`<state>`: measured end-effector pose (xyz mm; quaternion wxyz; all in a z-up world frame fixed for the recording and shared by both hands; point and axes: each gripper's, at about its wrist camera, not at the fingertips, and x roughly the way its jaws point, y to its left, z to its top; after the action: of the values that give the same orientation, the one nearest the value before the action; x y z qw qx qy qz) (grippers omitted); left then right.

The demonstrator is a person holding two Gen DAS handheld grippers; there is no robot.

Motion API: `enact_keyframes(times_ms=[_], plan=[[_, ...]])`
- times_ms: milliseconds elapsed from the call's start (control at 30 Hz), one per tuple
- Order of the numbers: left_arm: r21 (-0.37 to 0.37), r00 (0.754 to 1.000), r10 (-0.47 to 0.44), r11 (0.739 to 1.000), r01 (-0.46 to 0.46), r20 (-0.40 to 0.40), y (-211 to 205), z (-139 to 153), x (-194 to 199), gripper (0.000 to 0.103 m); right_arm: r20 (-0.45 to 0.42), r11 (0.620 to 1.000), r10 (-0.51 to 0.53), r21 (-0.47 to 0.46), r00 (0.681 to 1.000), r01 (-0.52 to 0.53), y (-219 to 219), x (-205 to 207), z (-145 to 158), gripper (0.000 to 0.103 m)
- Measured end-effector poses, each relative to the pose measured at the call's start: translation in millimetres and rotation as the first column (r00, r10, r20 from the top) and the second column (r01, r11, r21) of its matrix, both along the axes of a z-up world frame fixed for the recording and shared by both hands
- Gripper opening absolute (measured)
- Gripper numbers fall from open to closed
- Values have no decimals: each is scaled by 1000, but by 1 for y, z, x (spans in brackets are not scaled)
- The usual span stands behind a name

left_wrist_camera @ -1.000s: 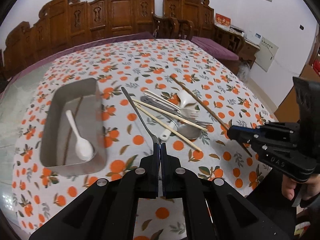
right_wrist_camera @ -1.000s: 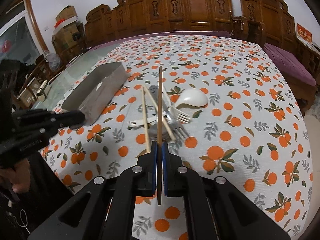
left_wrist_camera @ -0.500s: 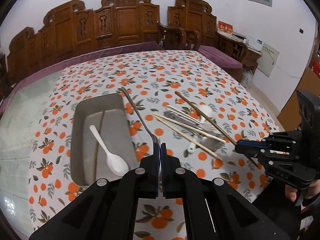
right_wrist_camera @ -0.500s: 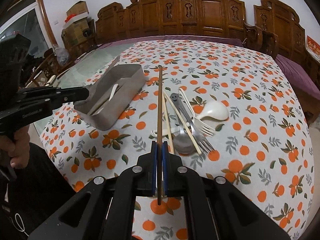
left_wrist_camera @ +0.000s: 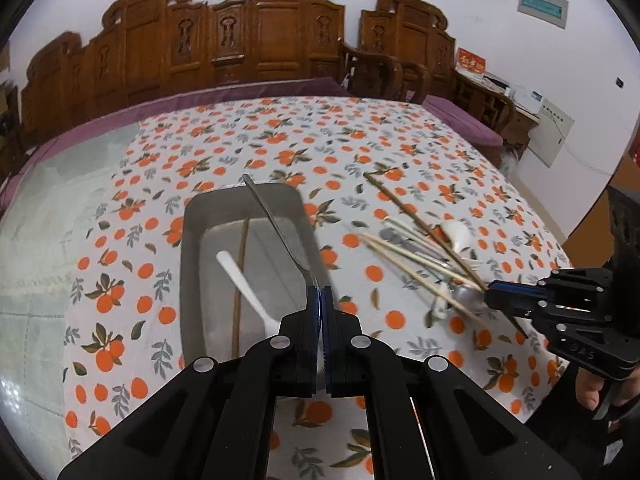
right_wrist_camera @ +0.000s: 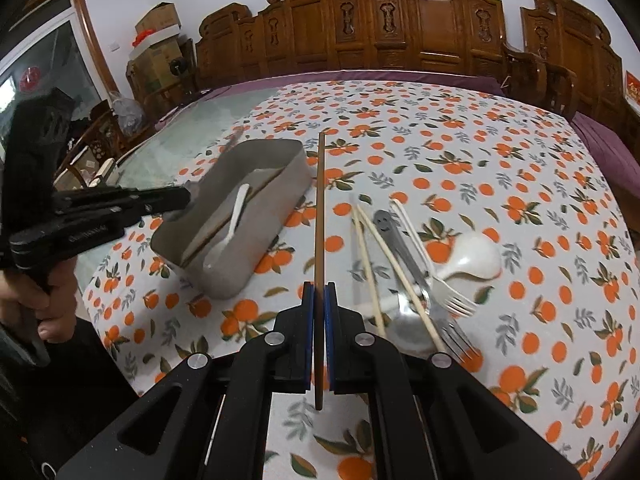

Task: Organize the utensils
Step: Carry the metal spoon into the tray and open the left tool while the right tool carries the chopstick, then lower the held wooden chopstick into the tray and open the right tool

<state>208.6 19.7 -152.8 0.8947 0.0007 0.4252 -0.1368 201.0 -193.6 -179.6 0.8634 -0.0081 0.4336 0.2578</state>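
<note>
The grey rectangular metal tray (left_wrist_camera: 192, 272) already holds a white plastic spoon (left_wrist_camera: 248, 292) and a dark chopstick. Above it, the left gripper (left_wrist_camera: 319, 300) pinches a metal utensil handle (left_wrist_camera: 276, 224); the right gripper (right_wrist_camera: 319, 300) clamps a brown chopstick (right_wrist_camera: 320, 208). Pale chopsticks, forks and spoons (right_wrist_camera: 416, 280) remain on the tabletop.

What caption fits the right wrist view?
Right gripper holds a brown chopstick beside the grey tray.
</note>
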Motion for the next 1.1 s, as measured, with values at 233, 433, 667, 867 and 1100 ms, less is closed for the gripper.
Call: enact_keyframes(times_ms=[233,433,667,867,1100], plan=[[-17,998,21,1000,-22,-59,16,-26,10,1,-9,999,34,-8,999,-34,26,10,-6,6],[-19,993,30,999,-33,-113,24,-43,18,1,-20,999,48,-5,999,-48,43,15,-10,6],[-6,988,45,999,-47,-147,30,-55,22,1,-21,999,42,-2,999,-42,55,15,-4,6],[11,991,55,998,-54,-122,35,-49,21,3,-24,999,32,-7,999,-32,64,13,2,6],[-4,995,76,997,-77,-63,48,-28,14,18,-31,1000,11,-9,999,-11,73,13,6,6]])
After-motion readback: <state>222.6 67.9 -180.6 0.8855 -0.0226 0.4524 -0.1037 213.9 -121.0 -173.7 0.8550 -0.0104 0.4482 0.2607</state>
